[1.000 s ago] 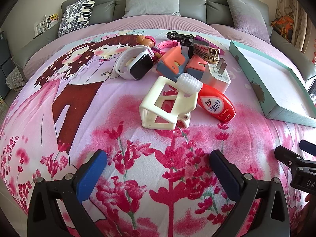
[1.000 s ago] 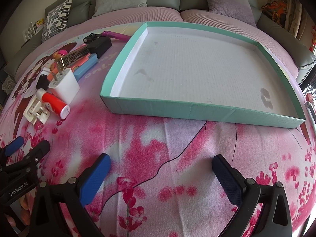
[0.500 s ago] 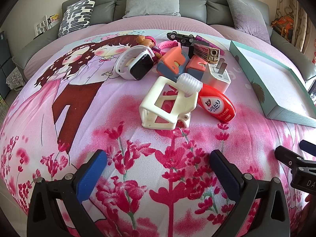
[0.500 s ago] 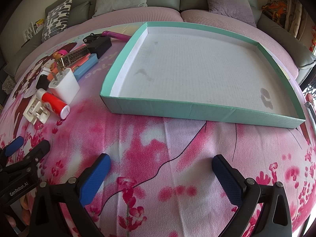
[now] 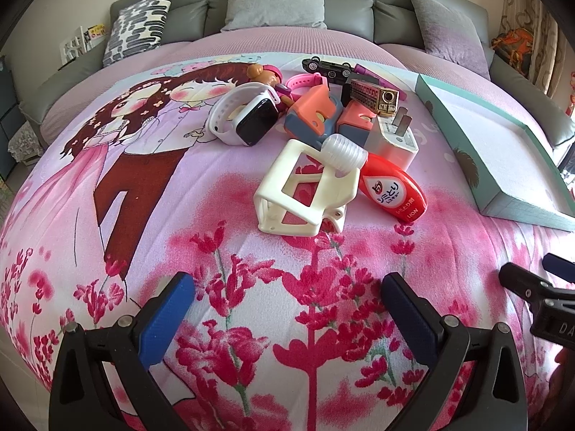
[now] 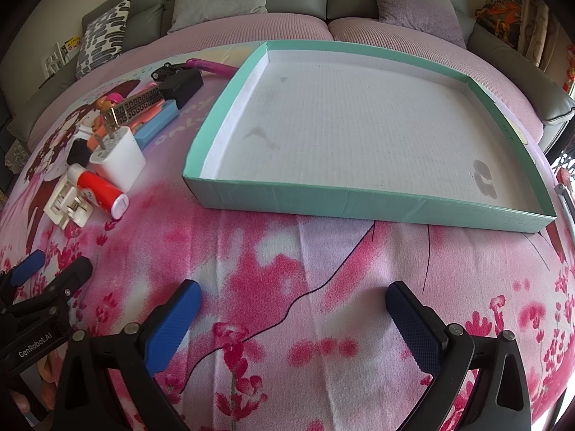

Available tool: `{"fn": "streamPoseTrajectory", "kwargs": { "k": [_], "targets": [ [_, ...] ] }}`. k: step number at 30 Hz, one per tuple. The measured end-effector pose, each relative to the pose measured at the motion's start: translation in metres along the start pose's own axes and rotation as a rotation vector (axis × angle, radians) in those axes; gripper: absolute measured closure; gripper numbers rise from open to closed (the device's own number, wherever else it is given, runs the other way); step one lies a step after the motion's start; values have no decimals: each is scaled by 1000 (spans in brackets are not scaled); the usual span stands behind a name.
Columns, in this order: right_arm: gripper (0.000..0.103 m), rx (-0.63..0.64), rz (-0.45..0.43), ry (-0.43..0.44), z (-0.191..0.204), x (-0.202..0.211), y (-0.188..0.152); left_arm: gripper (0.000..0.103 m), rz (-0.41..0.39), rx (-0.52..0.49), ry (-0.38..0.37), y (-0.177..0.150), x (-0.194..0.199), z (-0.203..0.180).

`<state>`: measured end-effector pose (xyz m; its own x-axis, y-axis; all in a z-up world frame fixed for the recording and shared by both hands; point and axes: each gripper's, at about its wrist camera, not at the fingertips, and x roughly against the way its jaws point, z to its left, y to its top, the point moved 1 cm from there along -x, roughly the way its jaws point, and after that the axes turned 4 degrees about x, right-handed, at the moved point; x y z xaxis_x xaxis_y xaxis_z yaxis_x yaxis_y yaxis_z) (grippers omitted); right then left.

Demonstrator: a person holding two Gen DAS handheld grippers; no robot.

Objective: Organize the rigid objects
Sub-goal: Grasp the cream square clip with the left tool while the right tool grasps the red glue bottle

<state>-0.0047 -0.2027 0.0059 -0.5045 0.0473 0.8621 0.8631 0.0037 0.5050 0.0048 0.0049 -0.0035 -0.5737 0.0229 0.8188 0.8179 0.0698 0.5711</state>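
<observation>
A pile of small rigid objects lies on the pink printed bedspread: a cream plastic frame clip [image 5: 305,194], a red bottle with a ribbed cap [image 5: 388,186], a white plug adapter [image 5: 393,140], a white smartwatch [image 5: 244,115], orange-and-blue pieces [image 5: 316,115], a gold-and-black box [image 5: 373,95] and a black toy car [image 5: 327,66]. A shallow teal tray [image 6: 377,204] with a white floor lies to their right. My left gripper [image 5: 287,301] is open and empty, short of the clip. My right gripper [image 6: 293,309] is open and empty, short of the tray's near wall.
Grey sofa cushions and a patterned pillow [image 5: 138,25] stand behind the bed. The bedspread curves down at the near and left edges. Each gripper shows at the edge of the other's view, the right gripper in the left wrist view [image 5: 542,287].
</observation>
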Motion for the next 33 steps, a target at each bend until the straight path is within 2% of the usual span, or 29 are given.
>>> {"fn": "streamPoseTrajectory", "kwargs": {
  "k": [5,10,15,20,24,25,27,31,32,33],
  "targets": [
    [0,-19,-87,34,-3,25,13,0,-4,34,-47,19,16,18],
    [0,22,-174,107,18,53,38,0,-1,65,-57,46,24,39],
    [0,37,-168,237,48,54,57,0,-1,68,-89,53,22,43],
    [0,62,-172,260,74,52,61,0,6,14,-134,49,10,30],
    [7,57,-133,283,80,41,66,1,-1,-30,-157,48,2,17],
    [9,56,-125,287,80,39,67,2,2,-37,-160,49,-2,15],
    [10,54,-114,291,81,35,68,20,6,-44,-176,51,-7,12],
    [10,50,-101,285,80,30,69,24,13,-56,-201,53,-16,8],
    [10,51,-100,284,79,29,68,28,10,-57,-206,53,-17,7],
    [10,52,-96,282,80,28,68,35,9,-58,-212,54,-17,7]
  ]
}}
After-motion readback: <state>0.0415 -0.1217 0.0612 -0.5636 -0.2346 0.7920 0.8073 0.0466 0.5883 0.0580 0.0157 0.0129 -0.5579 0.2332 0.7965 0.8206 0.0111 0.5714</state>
